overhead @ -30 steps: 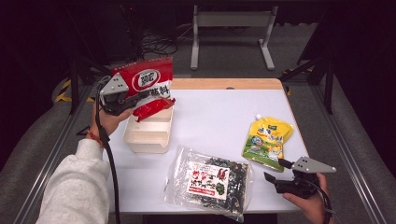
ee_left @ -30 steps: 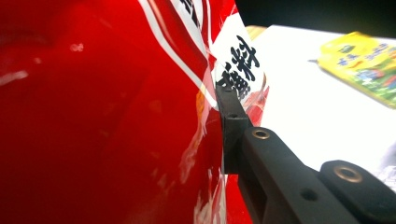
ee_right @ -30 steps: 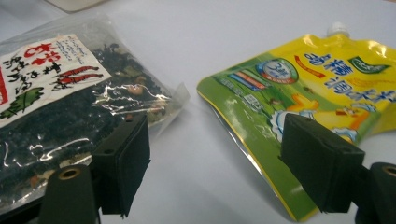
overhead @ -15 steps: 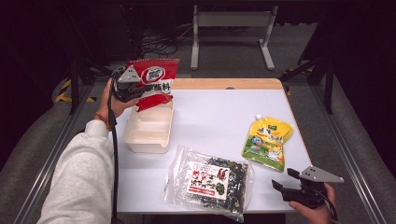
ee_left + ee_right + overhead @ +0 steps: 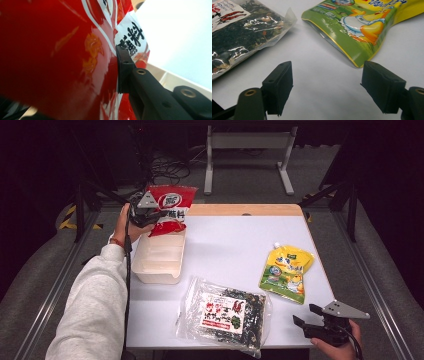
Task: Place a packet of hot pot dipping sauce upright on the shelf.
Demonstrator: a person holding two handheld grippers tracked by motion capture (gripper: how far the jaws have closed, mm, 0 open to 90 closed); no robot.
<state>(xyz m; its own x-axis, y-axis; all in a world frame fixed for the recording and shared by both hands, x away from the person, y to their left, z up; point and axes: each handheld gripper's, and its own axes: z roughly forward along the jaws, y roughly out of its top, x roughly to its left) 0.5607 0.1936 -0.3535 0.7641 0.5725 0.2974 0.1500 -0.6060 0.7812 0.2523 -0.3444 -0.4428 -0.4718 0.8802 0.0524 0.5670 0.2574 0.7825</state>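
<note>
The left gripper (image 5: pixel 150 215), clamped on the red sauce packet (image 5: pixel 171 209), has carried it away from the person to the far end of the beige tray (image 5: pixel 156 262); the right gripper (image 5: pixel 307 317) has drawn back toward the table's near right corner, off the yellow pouch (image 5: pixel 286 272)

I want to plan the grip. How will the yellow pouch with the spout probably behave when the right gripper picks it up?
The yellow pouch lies flat and creased, so it is probably soft and would sag from a pinched edge. Its glossy film reflects light in the right gripper view, so it may slip between the pads. The right gripper stands open beside it, not touching.
</note>
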